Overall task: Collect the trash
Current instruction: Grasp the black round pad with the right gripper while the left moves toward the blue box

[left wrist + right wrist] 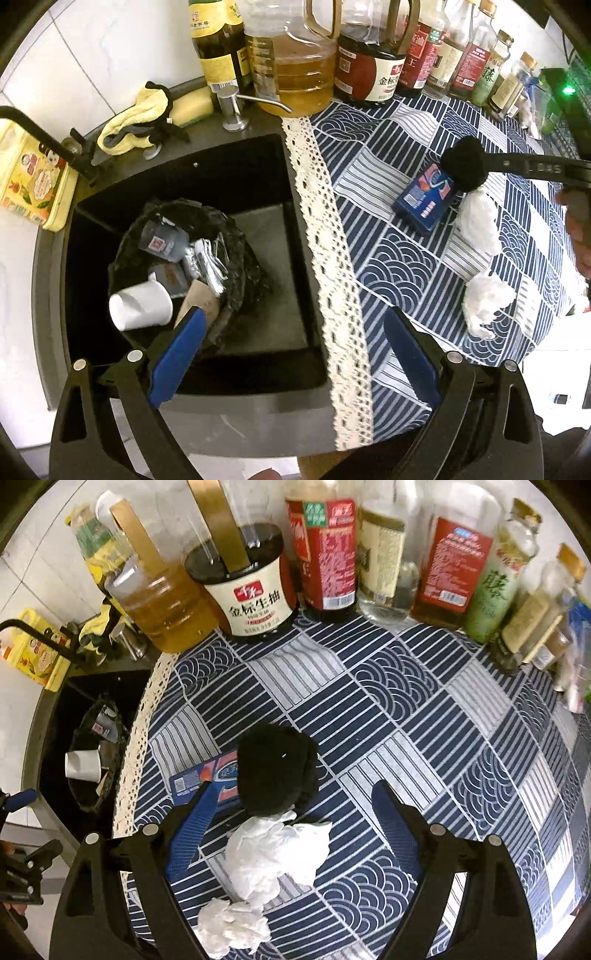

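Observation:
A bin lined with a black bag (236, 236) sits in the dark sink (273, 258) and holds a white paper cup (140, 304), wrappers and a small bottle. My left gripper (291, 332) is open and empty above the sink's near edge. On the patterned cloth lie two crumpled white tissues (277, 853) (232, 926), a blue packet (207, 779) and a black fuzzy ball (277, 771). My right gripper (291, 808) is open, its fingers either side of the larger tissue. In the left wrist view the tissues (476, 218) (487, 299) and packet (424, 199) lie right.
Oil and sauce bottles (255, 602) line the back of the blue patterned tablecloth (424, 738). A lace trim (332, 258) edges the cloth beside the sink. A yellow cloth (136, 118), a sponge, a soap pump and a black tap (37, 136) stand behind the sink.

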`<state>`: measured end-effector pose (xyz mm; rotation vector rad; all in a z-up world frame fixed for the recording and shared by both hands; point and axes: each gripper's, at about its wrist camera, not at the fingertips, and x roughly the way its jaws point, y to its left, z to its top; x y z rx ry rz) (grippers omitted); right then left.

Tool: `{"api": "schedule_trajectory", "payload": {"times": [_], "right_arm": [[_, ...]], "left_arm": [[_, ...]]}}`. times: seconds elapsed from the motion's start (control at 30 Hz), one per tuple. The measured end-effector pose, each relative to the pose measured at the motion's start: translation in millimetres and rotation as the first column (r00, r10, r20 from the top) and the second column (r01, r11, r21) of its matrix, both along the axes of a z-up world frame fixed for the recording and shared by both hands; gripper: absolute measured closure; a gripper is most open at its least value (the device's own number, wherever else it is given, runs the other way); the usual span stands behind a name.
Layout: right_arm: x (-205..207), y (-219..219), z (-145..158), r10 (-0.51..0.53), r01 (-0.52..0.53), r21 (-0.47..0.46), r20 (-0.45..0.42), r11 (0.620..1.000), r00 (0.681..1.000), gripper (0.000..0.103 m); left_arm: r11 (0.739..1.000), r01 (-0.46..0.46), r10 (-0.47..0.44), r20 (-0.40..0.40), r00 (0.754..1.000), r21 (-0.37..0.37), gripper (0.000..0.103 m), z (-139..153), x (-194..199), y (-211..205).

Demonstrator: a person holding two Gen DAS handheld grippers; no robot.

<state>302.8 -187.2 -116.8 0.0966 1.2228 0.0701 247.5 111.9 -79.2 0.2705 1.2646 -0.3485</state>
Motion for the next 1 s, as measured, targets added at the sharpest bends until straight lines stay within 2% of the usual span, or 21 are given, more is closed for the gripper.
{"api": "schedule_trajectory", "payload": {"times": [0.17, 0.23, 0.33, 0.37, 0.57, 0.7, 0.9, 1.0], "right_arm": [[12.6, -0.4, -20.8, 0.014, -0.014, 0.007, -0.036, 1.000, 0.999, 0.019], [19.2, -4.7, -28.0, 0.016, -0.014, 0.050, -0.053, 0.999, 0.998, 0.023], [27.1, -10.0, -33.5, 0.032, -0.024, 0.107, -0.077, 0.994, 0.997, 0.041], [29.3, -13.2, -34.4, 0.035, -0.021, 0.146, -0.093, 0.989, 0.995, 0.052], [36.3, -25.9, -32.5, 0.080, -0.055, 0.210, -0.111, 0.976, 0.991, 0.054], [28.8, -44.0, -10.6, 0.092, -0.070, 0.300, -0.060, 0.951, 0.994, 0.054], [19.6, -70.4, 15.3, 0.087, -0.083, 0.343, 0.002, 0.936, 0.996, 0.054], [9.8, -85.7, 25.6, 0.092, -0.095, 0.382, 0.028, 0.919, 0.995, 0.054]], "left_arm": [[0.999, -0.047, 0.047, -0.022, 0.999, 0.026, 0.009, -4.6, -14.0, -6.6], [0.997, -0.069, 0.070, -0.025, 0.997, 0.027, 0.009, -5.1, -19.9, -7.9], [0.995, -0.098, 0.099, -0.025, 0.995, 0.030, 0.009, -5.5, -28.8, -11.7], [0.994, -0.105, 0.106, -0.030, 0.994, 0.027, 0.009, -5.8, -31.5, -13.2], [0.991, -0.126, 0.127, -0.026, 0.992, 0.048, 0.009, -5.1, -32.7, -25.3], [0.989, -0.138, 0.139, -0.015, 0.990, 0.054, 0.009, -1.1, -27.8, -39.5], [0.992, -0.110, 0.111, -0.001, 0.994, 0.068, 0.009, -0.5, -11.5, -61.0], [0.998, -0.039, 0.040, -0.019, 0.999, 0.042, 0.009, -5.0, 1.5, -77.3]]}}
